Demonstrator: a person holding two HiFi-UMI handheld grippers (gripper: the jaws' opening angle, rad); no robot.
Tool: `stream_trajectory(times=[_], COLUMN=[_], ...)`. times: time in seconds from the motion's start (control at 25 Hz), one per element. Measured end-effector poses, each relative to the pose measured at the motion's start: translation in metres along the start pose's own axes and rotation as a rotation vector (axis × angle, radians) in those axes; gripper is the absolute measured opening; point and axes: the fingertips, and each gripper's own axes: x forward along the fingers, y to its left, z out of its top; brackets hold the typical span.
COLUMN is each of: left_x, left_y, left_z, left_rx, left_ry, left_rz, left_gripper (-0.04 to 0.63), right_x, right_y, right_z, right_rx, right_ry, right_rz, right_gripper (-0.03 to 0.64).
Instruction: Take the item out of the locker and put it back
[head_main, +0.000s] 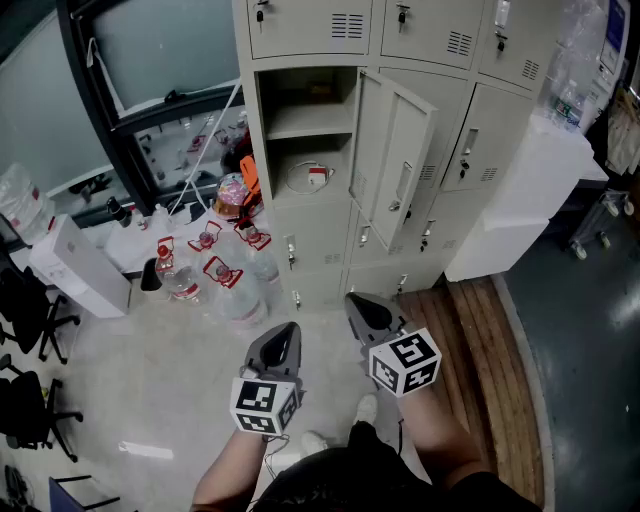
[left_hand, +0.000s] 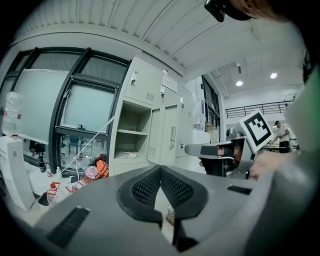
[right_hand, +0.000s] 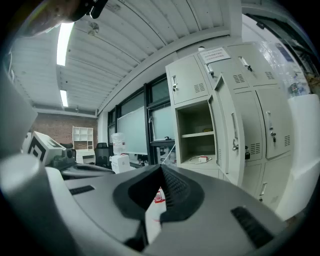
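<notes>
The grey locker bank has one compartment (head_main: 305, 150) standing open, its door (head_main: 397, 160) swung out to the right. On that compartment's lower shelf lies a white coiled cable with a small red-and-white piece (head_main: 310, 177), also seen as the cable (left_hand: 128, 155) and the cable (right_hand: 200, 159) in the two gripper views. My left gripper (head_main: 285, 340) and right gripper (head_main: 362, 308) hover low in front of me, well short of the locker. Both the left gripper (left_hand: 160, 171) and the right gripper (right_hand: 161, 169) are shut with nothing between the pads.
Several large water bottles (head_main: 225, 275) stand on the floor left of the locker. White boxes (head_main: 75, 265) and office chairs (head_main: 25, 320) are at the far left. A white cabinet (head_main: 520, 200) and a wooden floor strip (head_main: 490, 370) lie to the right.
</notes>
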Motion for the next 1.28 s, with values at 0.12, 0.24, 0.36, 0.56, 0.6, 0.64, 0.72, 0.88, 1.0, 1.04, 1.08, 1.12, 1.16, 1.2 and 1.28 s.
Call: stream_trajectory(times=[0.12, 0.24, 0.36, 0.56, 0.6, 0.64, 0.72, 0.88, 1.0, 1.04, 1.08, 1.12, 1.16, 1.2, 1.28], left_x=[-0.005, -0.01, -0.012, -0.008, -0.006, -0.003, 0.004, 0.023, 0.04, 0.046, 0.052, 0.059, 0.065, 0.072, 0.086], left_y=[-0.003, -0.005, -0.006, -0.006, -0.006, -0.005, -0.004, 0.001, 0.005, 0.007, 0.008, 0.01, 0.011, 0.012, 0.014], left_z=[-0.002, -0.003, -0.001, -0.003, -0.003, -0.003, -0.002, 0.002, 0.007, 0.009, 0.011, 0.012, 0.014, 0.015, 0.018], left_rx=[-0.007, -0.008, -0.006, -0.006, -0.009, -0.012, -0.014, -0.016, -0.011, -0.011, -0.012, -0.011, -0.01, -0.007, -0.002], left_ry=[0.003, 0.003, 0.0, 0.001, 0.001, 0.0, -0.001, -0.004, -0.001, 0.001, 0.002, 0.002, 0.003, 0.003, 0.004], left_rz=[0.0, 0.0, -0.003, -0.009, -0.011, -0.012, -0.014, -0.001, 0.01, 0.015, 0.02, 0.025, 0.03, 0.034, 0.045], left_gripper=[0.005, 0.005, 0.005, 0.005, 0.005, 0.005, 0.005, 0.005, 0.006, 0.005, 0.006, 0.005, 0.005, 0.005, 0.006], right_x=[-0.003, -0.006, -0.007, -0.005, -0.004, -0.002, 0.002, 0.015, 0.026, 0.03, 0.034, 0.038, 0.042, 0.046, 0.055], right_y=[0.003, 0.007, 0.009, 0.008, 0.006, 0.004, -0.001, -0.017, -0.032, -0.037, -0.042, -0.047, -0.052, -0.058, -0.07], right_z=[0.0, 0.001, 0.003, 0.005, 0.005, 0.006, 0.007, 0.012, 0.017, 0.019, 0.02, 0.021, 0.022, 0.022, 0.024], right_rx=[0.001, 0.009, 0.008, -0.016, -0.017, -0.019, -0.023, -0.029, -0.029, -0.028, -0.028, -0.028, -0.028, -0.028, -0.024], right_ry=[-0.002, -0.012, -0.017, -0.016, -0.016, -0.015, -0.015, -0.018, -0.02, -0.021, -0.02, -0.021, -0.021, -0.021, -0.024], right_rz=[0.003, 0.009, 0.012, 0.007, 0.006, 0.005, 0.005, 0.012, 0.021, 0.026, 0.03, 0.035, 0.039, 0.044, 0.055], right_gripper=[0.0, 0.0, 0.0, 0.0, 0.0, 0.0, 0.0, 0.0, 0.0, 0.0, 0.0, 0.0, 0.0, 0.0, 0.0])
